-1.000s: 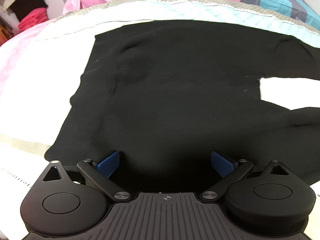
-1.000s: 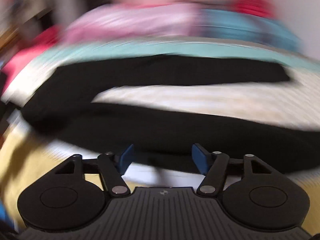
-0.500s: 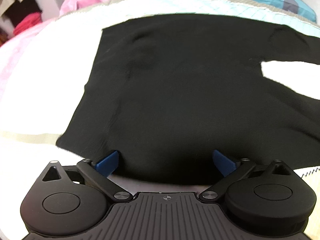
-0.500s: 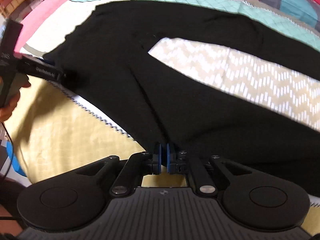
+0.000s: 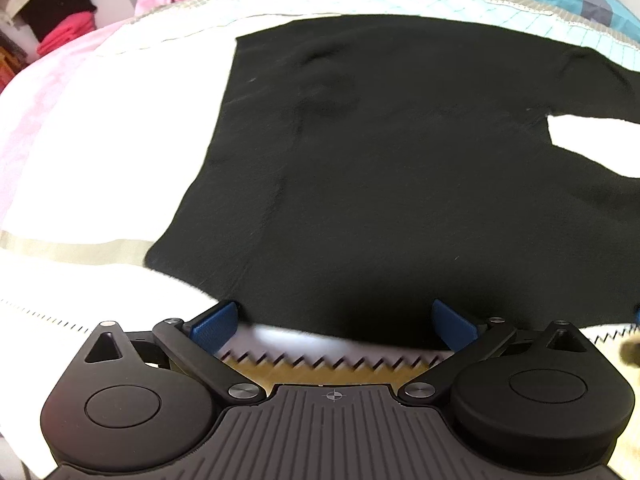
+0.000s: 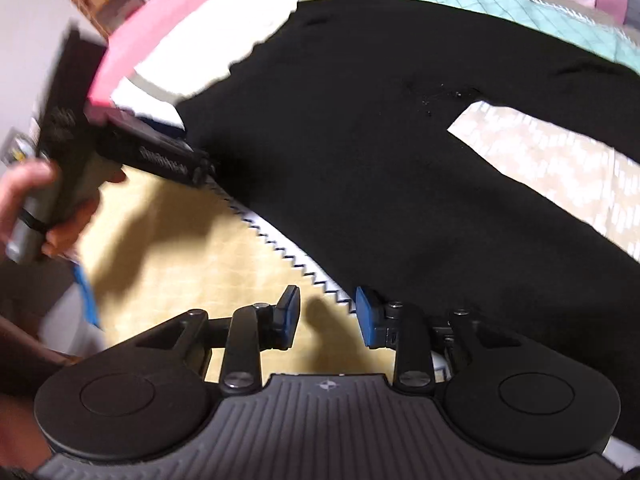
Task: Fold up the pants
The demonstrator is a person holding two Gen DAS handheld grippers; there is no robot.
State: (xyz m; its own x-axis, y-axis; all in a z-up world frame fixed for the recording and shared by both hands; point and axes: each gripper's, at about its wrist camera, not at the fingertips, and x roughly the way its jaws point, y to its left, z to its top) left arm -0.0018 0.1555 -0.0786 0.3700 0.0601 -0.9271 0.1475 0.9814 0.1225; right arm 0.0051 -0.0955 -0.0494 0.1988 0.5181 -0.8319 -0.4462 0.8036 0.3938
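On the bed [image 5: 80,152]: black pants [image 5: 400,160] spread flat.
My left gripper [image 5: 334,326] gapes at the pants' edge; my right gripper [image 6: 327,316], just opening, grasps nothing.

Black pants [image 5: 400,168] legs cut off at right edge, near hem hidden behind left gripper [image 5: 334,326], hand [image 6: 36,216] blurred at frame's left edge, shelf items too smeared to identify
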